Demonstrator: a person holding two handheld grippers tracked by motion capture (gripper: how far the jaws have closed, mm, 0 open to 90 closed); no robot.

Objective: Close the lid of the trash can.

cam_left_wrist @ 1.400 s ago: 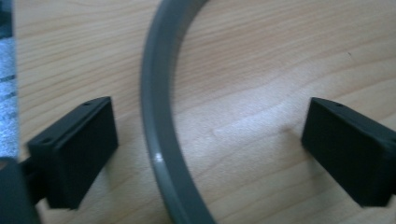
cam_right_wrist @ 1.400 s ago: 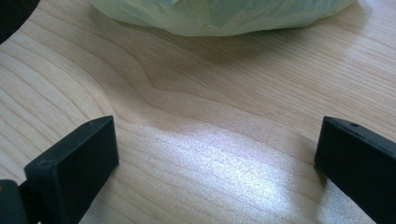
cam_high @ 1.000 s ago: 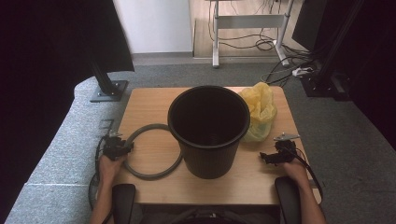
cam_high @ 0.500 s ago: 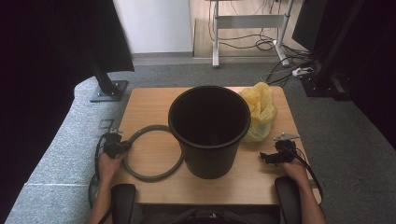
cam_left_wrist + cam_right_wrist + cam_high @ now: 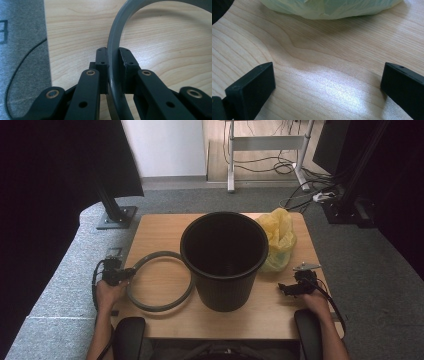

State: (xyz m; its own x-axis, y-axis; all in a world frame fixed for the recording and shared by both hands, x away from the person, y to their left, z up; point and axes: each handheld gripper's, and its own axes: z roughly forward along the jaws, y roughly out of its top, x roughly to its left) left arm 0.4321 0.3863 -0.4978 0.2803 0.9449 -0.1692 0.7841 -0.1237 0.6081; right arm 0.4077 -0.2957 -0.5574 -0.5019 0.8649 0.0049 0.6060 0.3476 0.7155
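We clamp the left gripper on the grey ring, flat beside the black bin; the right gripper gapes empty near the yellow bag; lifting one-sided, the ring may twist and slip.

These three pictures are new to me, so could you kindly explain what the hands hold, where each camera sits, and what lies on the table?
No robot here: a person holds a two-jaw tool in each hand. The high view looks down on a wooden table from above. On it stand a black bin, a yellow plastic bag behind its right side, and a grey ring lying flat on its left. The other two cameras ride on the tools and look along their jaws. The left tool is closed on the ring's rim. The right tool is open over bare wood, near the bag, holding nothing.
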